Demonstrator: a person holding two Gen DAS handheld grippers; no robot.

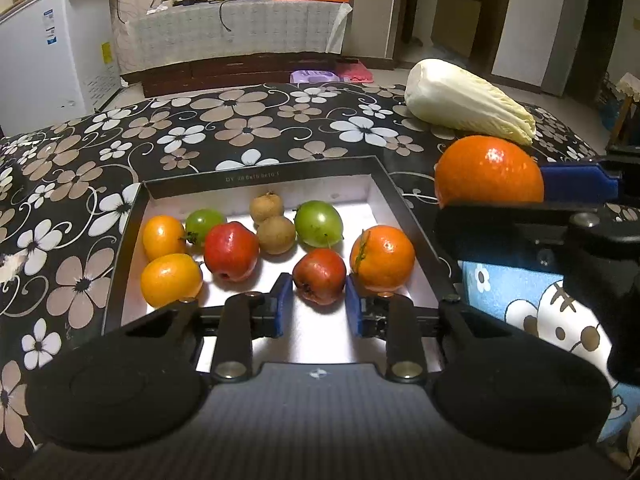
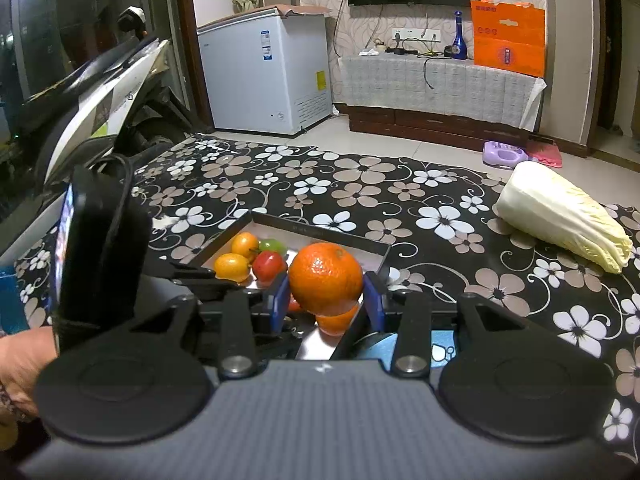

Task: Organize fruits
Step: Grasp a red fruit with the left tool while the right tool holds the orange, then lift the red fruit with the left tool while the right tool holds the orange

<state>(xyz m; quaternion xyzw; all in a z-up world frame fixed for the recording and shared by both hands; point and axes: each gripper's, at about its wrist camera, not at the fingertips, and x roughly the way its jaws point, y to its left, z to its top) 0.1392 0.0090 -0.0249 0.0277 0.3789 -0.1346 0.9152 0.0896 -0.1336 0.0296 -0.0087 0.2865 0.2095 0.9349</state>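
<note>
A: On our right gripper (image 2: 326,300) the blue fingers (image 2: 280,300) are clamped on either side of a big orange (image 2: 325,278), and it hangs off the surface, above the near right edge of the box (image 2: 320,234). In the left wrist view we see that same orange (image 1: 488,172) high at the right, beyond the box rim (image 1: 416,216), pinched by the right gripper (image 1: 536,184) coming in from the side.

B: And our left gripper (image 1: 318,304)?

A: Its jaws are parted, low over the near end of the box. A small red fruit (image 1: 319,276) sits between the blue fingers (image 1: 285,300); we cannot tell whether either pad touches it.

B: What else do we see in the box?

A: A second orange (image 1: 382,258) just right of that red fruit, a larger red fruit (image 1: 231,251) to the left, two yellow-orange fruits (image 1: 171,280) by the left wall, two green ones (image 1: 319,223), and two brown ones (image 1: 276,234) near the middle.

B: And around it?

A: The box lies on a black floral cloth (image 1: 240,120). A napa cabbage (image 1: 468,102) lies on its side at the far right of the cloth, well apart from the box. A blue patterned cloth (image 1: 520,300) shows by the right rim.
</note>
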